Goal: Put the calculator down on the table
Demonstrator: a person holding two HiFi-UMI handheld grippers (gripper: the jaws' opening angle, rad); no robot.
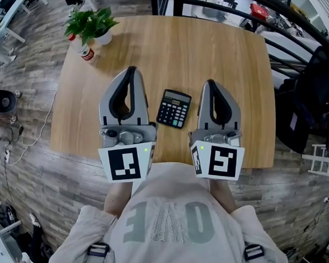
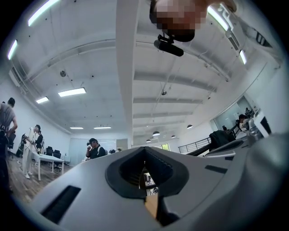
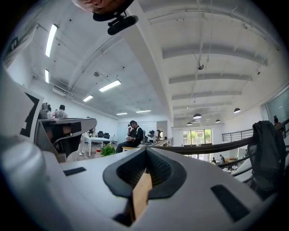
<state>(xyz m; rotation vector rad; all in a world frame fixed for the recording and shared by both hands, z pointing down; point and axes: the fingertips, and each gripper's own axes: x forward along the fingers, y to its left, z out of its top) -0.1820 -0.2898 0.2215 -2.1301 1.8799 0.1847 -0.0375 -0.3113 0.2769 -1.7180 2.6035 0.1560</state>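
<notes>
"Table (image 1: 224, 65) first: pale wood, mostly bare. Is the job done, do you think?"

"I'd say so. The left gripper (image 1: 131, 76) and the right gripper (image 1: 210, 82) hover side by side over the near half. Both have their jaws pressed together, with nothing caught between them, only a sliver of wood showing through the slit."

"And the calculator (image 1: 173, 108)?"

"Lying flat on the table, keys up, between the two grippers and touching neither. It sits a little nearer the person's edge than the middle."

"If someone had to pick it up again?"

"My guess is it's light and stiff, a thin hard plastic slab. The casing looks smooth, so it could slip. I'd pinch it across the two long edges, about halfway down its length, and stay off the display and keys. It lies so flat that getting a jaw under an edge might be the fiddly part."

"Anything else up there?"

"A small white pot (image 1: 105, 38) at the far left corner holds a leafy green plant (image 1: 92, 22). Just beside it is a little bottle (image 1: 86, 51) with a red label. I can't tell from here what's in the bottle."
</notes>
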